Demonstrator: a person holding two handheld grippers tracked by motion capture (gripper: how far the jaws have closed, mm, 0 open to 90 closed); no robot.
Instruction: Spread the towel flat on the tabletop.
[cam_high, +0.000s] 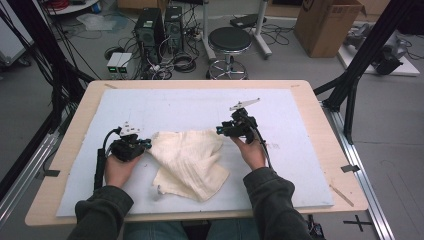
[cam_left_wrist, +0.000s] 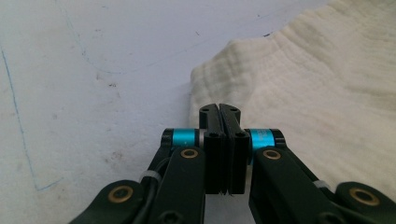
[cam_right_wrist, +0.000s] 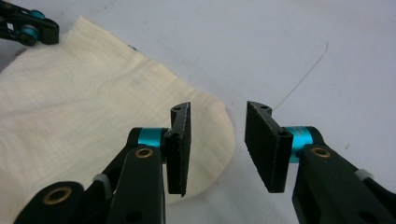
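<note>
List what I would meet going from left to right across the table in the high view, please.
Left tool → cream cloth → right tool, all on the white mat that covers the wooden table.
</note>
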